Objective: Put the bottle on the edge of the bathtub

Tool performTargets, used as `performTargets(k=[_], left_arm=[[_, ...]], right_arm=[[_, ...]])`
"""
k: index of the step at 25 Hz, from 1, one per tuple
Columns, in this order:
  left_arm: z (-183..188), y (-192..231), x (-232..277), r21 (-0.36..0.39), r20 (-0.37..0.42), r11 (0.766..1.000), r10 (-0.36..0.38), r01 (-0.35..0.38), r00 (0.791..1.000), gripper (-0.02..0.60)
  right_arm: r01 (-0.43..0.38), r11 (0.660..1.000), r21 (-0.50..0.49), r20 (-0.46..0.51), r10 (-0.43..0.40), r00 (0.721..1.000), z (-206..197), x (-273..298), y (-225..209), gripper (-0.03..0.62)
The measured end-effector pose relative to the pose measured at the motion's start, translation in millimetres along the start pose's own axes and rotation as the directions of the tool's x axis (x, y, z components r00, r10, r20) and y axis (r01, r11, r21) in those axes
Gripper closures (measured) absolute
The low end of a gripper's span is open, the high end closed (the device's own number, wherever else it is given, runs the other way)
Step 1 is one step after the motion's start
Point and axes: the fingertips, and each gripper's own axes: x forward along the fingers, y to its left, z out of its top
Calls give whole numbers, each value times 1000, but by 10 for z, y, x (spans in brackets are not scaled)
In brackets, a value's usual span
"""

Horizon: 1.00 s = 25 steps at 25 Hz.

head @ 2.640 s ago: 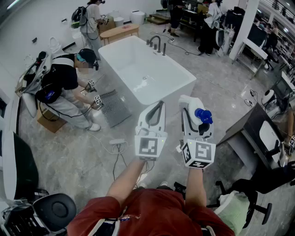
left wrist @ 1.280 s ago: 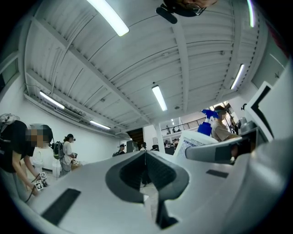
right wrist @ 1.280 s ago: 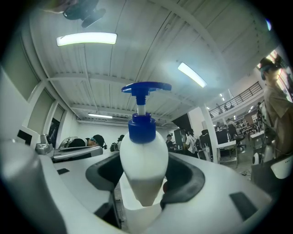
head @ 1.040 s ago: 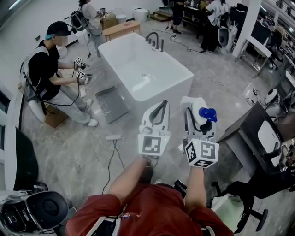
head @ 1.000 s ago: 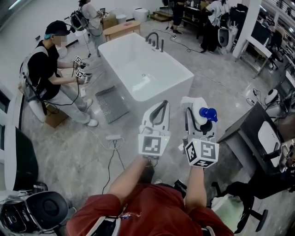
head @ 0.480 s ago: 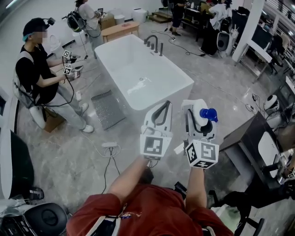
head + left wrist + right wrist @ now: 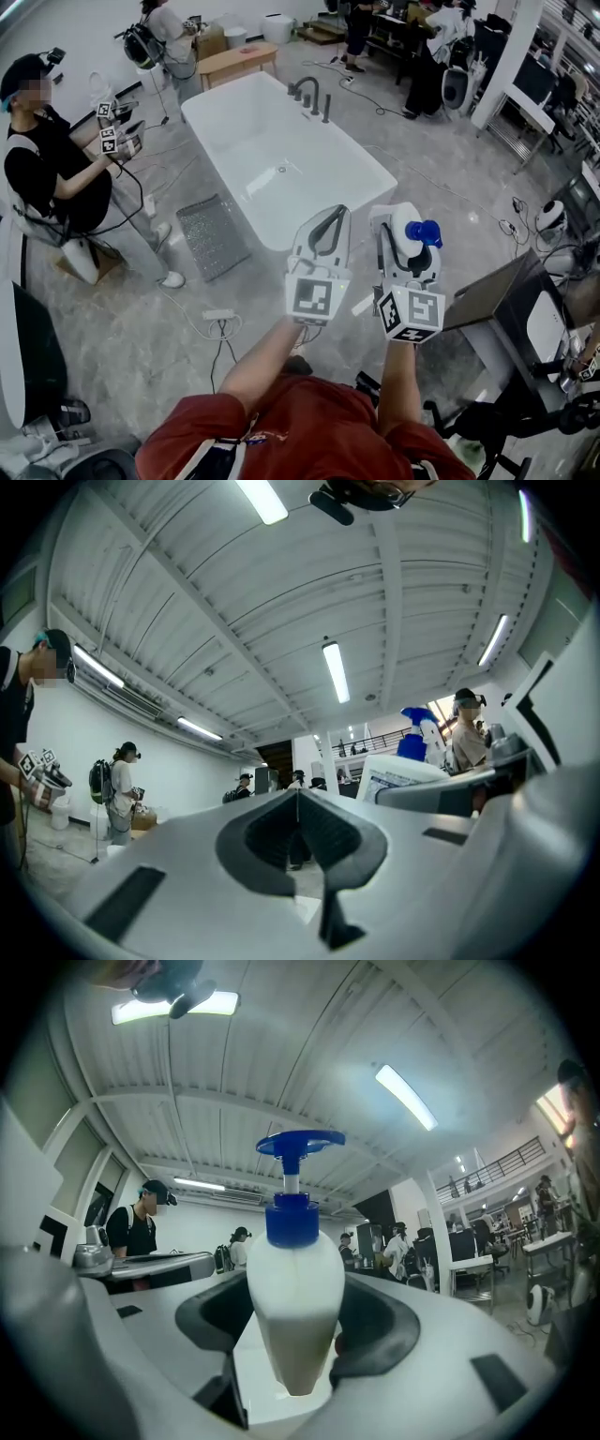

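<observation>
My right gripper (image 7: 405, 234) is shut on a white pump bottle (image 7: 410, 242) with a blue pump head (image 7: 423, 231); in the right gripper view the bottle (image 7: 295, 1312) stands upright between the jaws. The left gripper (image 7: 325, 225) is shut with nothing in it; its jaws meet in the left gripper view (image 7: 298, 808). Both grippers are held side by side at chest height, short of the near corner of the white bathtub (image 7: 371, 171), which stands ahead on the grey floor. A dark faucet (image 7: 310, 92) rises at the tub's far end.
A person (image 7: 52, 169) with marker grippers crouches left of the tub beside a grey mat (image 7: 213, 235). A power strip and cable (image 7: 219, 319) lie on the floor. A dark desk (image 7: 497, 295) stands at the right. More people and a wooden table (image 7: 236, 62) are at the back.
I have walked toward the bathtub with both grippers held steady. The tub's near corner has drawn closer and the crouching person has slid toward the left edge of the head view.
</observation>
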Motion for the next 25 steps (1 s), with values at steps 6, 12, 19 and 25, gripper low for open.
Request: performTargets(k=[6,12,19,25], left_arm=[[-176,433,439,-24,-9,1000,8,-8,1000,566],[-313,761,706,-5,-13,1000,-9,9,1000,566],[-452,913,878,1,-14,1000,0,0,1000,566],[-547,994,1105,5,-17,1000,15,-15,1000,566]], right_arm=[[2,1000,-14,-12,-2,1000,-89,610,34,322],[12,999,-29,-21,-12,1000,-135,1030,116,322],[9,999,-33,-22,-10,1000,-223,1299,79,322],[-8,1000,-28,-22,7,1000,-306,1562,-25,322]])
